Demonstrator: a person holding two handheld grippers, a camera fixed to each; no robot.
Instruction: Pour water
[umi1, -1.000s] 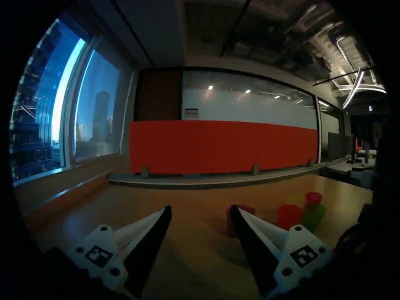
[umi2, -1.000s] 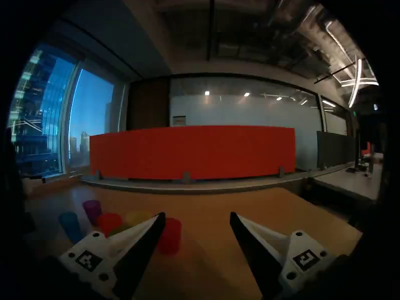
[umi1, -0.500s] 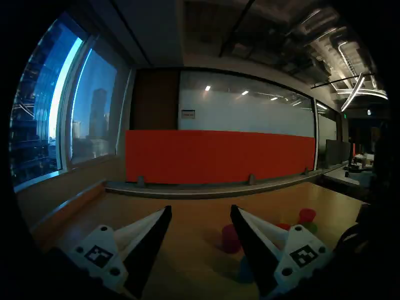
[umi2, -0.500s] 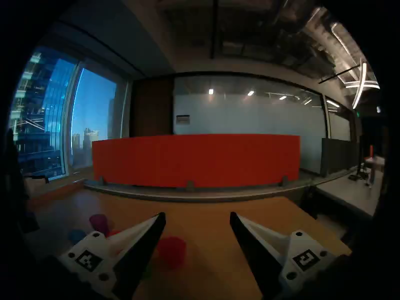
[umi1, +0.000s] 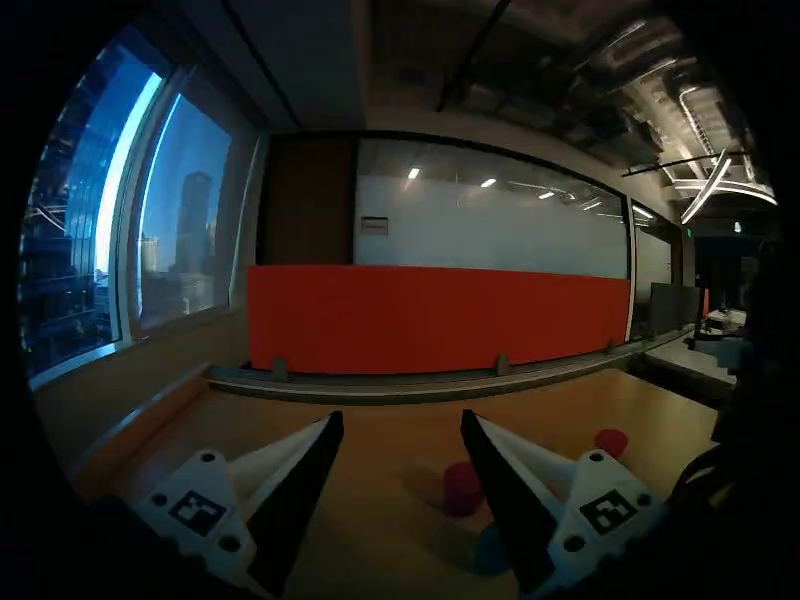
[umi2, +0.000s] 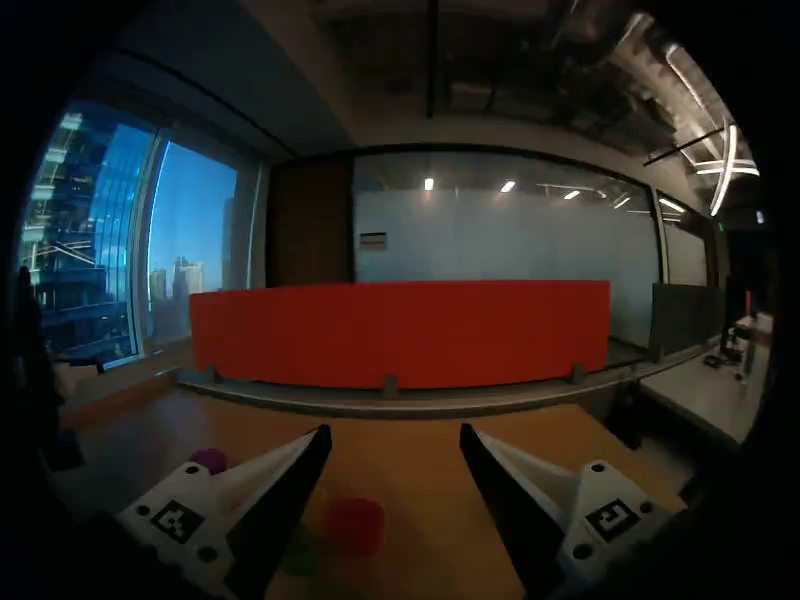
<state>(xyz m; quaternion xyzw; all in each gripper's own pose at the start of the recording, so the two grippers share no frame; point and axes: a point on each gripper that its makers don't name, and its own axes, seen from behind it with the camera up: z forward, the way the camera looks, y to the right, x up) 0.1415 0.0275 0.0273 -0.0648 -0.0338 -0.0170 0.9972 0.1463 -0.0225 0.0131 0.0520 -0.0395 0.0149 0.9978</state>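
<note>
0 cups are held; the left gripper (umi1: 401, 418) and right gripper (umi2: 395, 430) are spread wide, empty. Approach is judged in hand: the red cup (umi2: 353, 525) must be grasped next.

Holds the left gripper (umi1: 401, 418) out level and pointing straight ahead, jaws spread wide and empty. Carries the right gripper (umi2: 395, 432) in the same pose, its two dark-edged white fingers (umi2: 262, 482) parted and clasping nothing. Wears a square black-and-white marker (umi1: 197, 512) on the broad white base of each finger, seen low in both the left and right gripper views.
</note>
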